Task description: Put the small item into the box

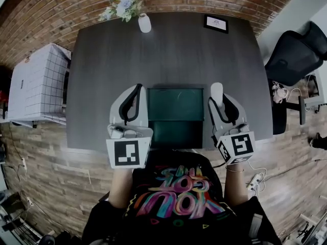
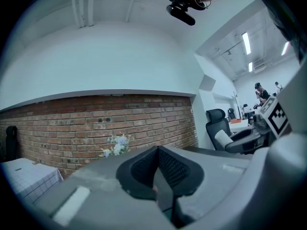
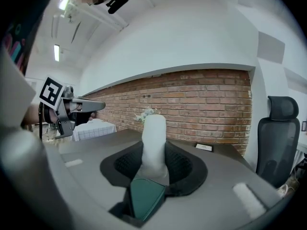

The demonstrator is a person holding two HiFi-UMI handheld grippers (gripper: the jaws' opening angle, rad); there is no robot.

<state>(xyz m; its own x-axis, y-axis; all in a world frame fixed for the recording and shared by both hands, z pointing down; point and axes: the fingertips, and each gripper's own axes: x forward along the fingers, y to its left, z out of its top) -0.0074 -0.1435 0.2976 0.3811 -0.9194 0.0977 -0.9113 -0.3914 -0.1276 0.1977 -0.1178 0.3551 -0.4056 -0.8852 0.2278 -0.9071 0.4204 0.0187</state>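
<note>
A dark green box (image 1: 176,111) sits open on the grey table (image 1: 168,55) near its front edge, between my two grippers. My right gripper (image 1: 218,101) is just right of the box, shut on a small white rounded item (image 1: 217,92) that sticks out past the fingertips. In the right gripper view the white item (image 3: 154,145) stands upright between the pads, with a corner of the green box (image 3: 146,198) below it. My left gripper (image 1: 136,90) hovers at the box's left side. Its jaws (image 2: 156,153) are together with nothing between them.
A white vase (image 1: 144,23) with pale flowers stands at the table's far edge, and a small framed card (image 1: 215,23) lies at the far right. A black office chair (image 1: 296,55) is to the right. A white checked-cloth table (image 1: 38,83) is to the left.
</note>
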